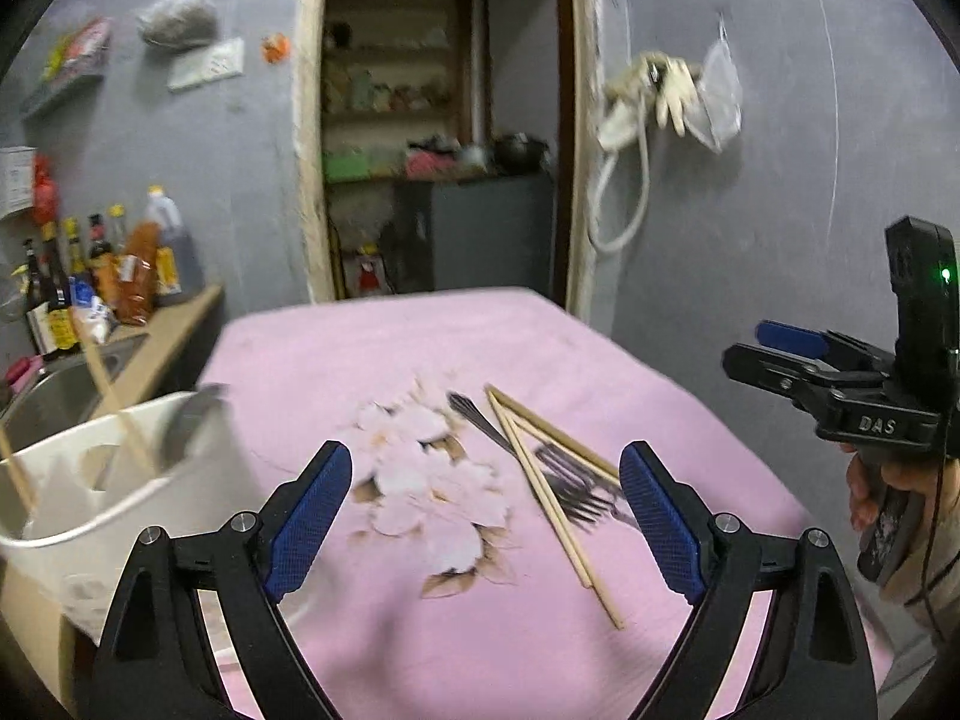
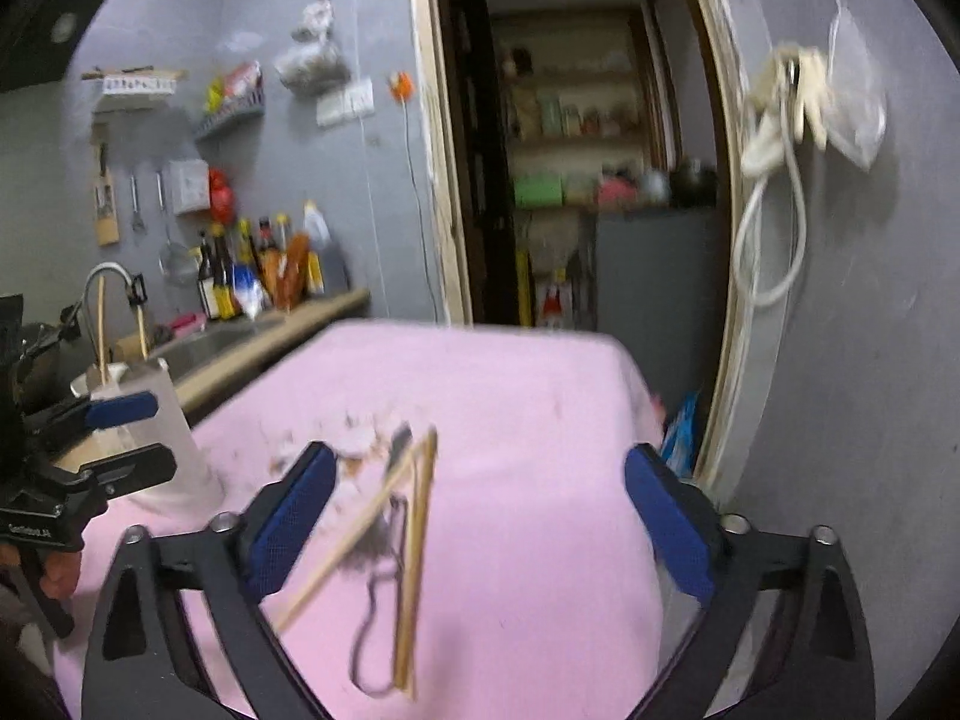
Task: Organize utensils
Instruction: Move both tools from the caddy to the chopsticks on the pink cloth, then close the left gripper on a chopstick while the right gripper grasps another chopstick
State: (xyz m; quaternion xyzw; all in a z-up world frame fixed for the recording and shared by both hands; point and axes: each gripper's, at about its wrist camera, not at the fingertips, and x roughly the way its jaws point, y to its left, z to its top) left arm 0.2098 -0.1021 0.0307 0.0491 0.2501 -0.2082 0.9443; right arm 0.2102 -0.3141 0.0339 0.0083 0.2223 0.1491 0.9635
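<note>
Wooden chopsticks and metal forks lie in a loose pile on the pink flowered cloth. A white utensil holder stands at the table's left edge with chopsticks and a metal utensil in it. My left gripper is open and empty above the cloth, the pile just inside its right finger. My right gripper is open and empty above the same chopsticks and forks, which are blurred. The holder shows at the left there.
A wooden counter with a steel sink and sauce bottles lies left of the table. A grey wall and open doorway stand behind. Each gripper shows in the other's view, the right one and the left one.
</note>
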